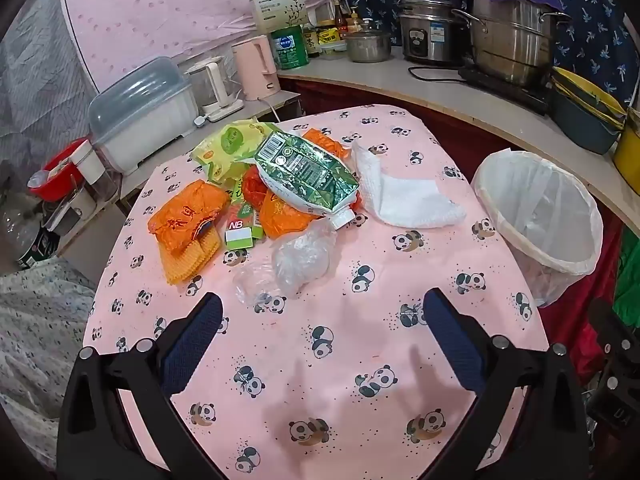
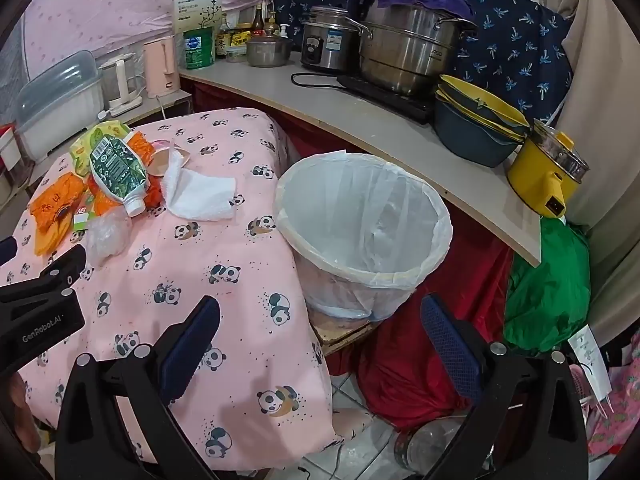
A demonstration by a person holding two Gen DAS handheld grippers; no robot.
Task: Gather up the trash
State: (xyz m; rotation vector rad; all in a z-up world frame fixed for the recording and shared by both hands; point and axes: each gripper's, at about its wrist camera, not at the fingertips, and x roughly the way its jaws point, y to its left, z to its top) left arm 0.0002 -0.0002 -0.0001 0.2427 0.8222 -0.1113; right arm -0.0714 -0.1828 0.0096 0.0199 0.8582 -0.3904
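A pile of trash lies at the far left of the pink panda tablecloth [image 1: 320,320]: a green refill pouch [image 1: 306,172] on top, orange wrappers [image 1: 186,216], a yellow-green packet [image 1: 228,146], a small green and white box [image 1: 239,236], crumpled clear plastic [image 1: 302,258] and a white paper towel [image 1: 404,196]. A bin with a white liner [image 1: 540,216] stands right of the table, also in the right wrist view [image 2: 360,232]. My left gripper [image 1: 322,312] is open and empty, just short of the clear plastic. My right gripper [image 2: 320,316] is open and empty, over the table's edge near the bin.
A counter [image 2: 360,120] behind the bin holds steel pots [image 2: 404,52], a rice cooker [image 2: 328,40], stacked bowls [image 2: 476,128] and a yellow electric pot [image 2: 548,168]. A shelf at the left holds kettles [image 1: 256,68] and a plastic box [image 1: 144,120]. Red and green cloth [image 2: 544,288] hangs below the counter.
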